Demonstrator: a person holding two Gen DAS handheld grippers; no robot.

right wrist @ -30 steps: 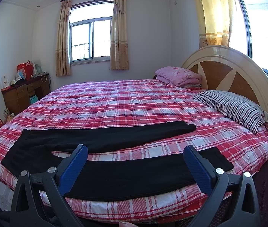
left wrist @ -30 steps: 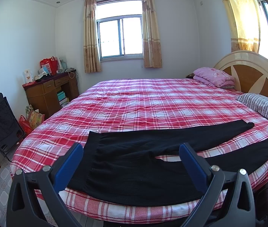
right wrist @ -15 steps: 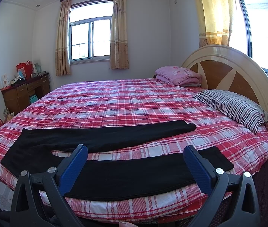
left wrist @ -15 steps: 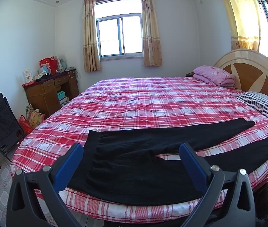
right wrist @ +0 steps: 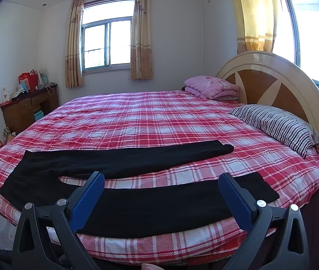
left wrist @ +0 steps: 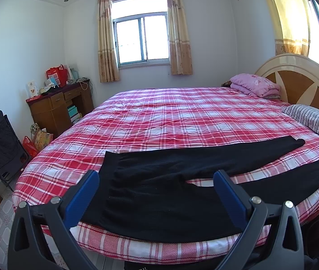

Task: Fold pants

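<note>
Left wrist view looks across a round bed [left wrist: 181,121] in red plaid, with one pair of black pants [left wrist: 159,191] spread flat along its near edge. Furthest left stands a wooden dresser [left wrist: 58,105], then the waistband end of the pants, then the two legs running off to the right, parted in a narrow V so that a strip of plaid shows between them. The left claw [left wrist: 155,177] hangs above the waist and seat with its jaws spread wide and nothing between them. In the right wrist view the right claw [right wrist: 161,180] hovers likewise over the near leg [right wrist: 159,204], wide open and empty, apart from the cloth. The far leg [right wrist: 137,159] lies beyond it.

By my judgement no fold has been made yet; this is the approach. The next move calls for pinching one leg at waist and cuff and laying it over the other.

Counted: one pair of pants, two legs, two claws, one striped pillow [right wrist: 276,123], one folded pink quilt [right wrist: 211,86].
</note>
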